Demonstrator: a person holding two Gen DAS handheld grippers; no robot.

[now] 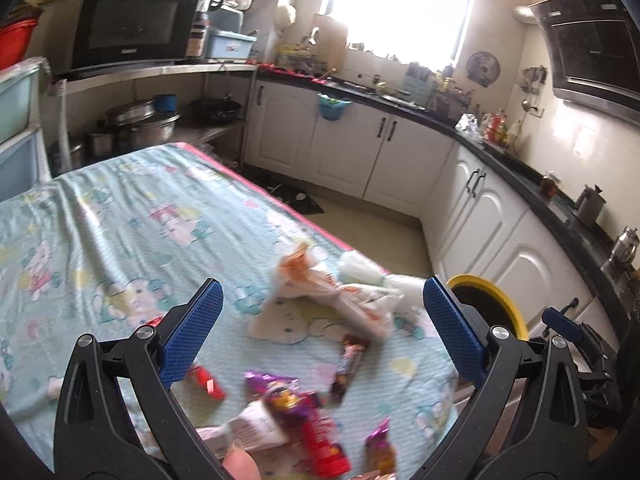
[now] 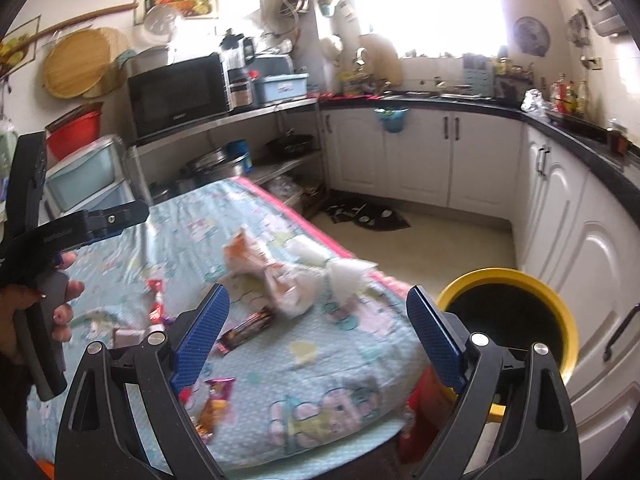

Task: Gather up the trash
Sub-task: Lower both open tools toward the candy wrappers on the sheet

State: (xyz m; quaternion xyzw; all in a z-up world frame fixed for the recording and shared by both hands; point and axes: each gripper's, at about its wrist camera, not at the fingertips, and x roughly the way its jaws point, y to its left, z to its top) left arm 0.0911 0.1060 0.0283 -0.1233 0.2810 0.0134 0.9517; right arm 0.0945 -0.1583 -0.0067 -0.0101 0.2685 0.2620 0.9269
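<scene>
Trash scattered on a bench (image 1: 120,216) covered with a pale blue cartoon-print cloth, pink-edged on its far side. Left view, left to right: left gripper (image 1: 324,320) with blue-padded fingers (image 1: 192,332) spread wide, nothing between them, hovering over the litter; small red wrapper (image 1: 208,380) just inside the left finger; purple wrapper (image 1: 268,380) and a red packet (image 1: 320,440) near the bottom edge, blurred, overlapping a white paper piece (image 1: 256,424); dark bar wrapper (image 1: 348,364) lying alone on the cloth; crumpled white-and-orange bag (image 1: 336,296) beyond it, toward the bench's right edge; small purple wrapper (image 1: 380,448) low in frame; yellow-rimmed bin (image 1: 504,300) on the floor just beside the bench, partly behind the right finger. A fingertip shows at the bottom edge. Right view, left to right: a hand (image 2: 40,308) gripping the handle of the left gripper, seen side-on at the frame's left; red-and-white wrapper (image 2: 156,304) on the cloth near it; right gripper (image 2: 318,312), fingers (image 2: 200,336) likewise wide and empty, above the bench's near end; dark bar wrapper (image 2: 248,328) just right of its left finger; orange-purple wrapper (image 2: 216,404) near the bench's front edge; white-and-orange bag (image 2: 280,276) mid-bench; bin (image 2: 520,280), its dark mouth open, right of the bench. Background: microwave (image 2: 180,92) on a shelf, white cabinets (image 2: 420,160) under a dark counter.
</scene>
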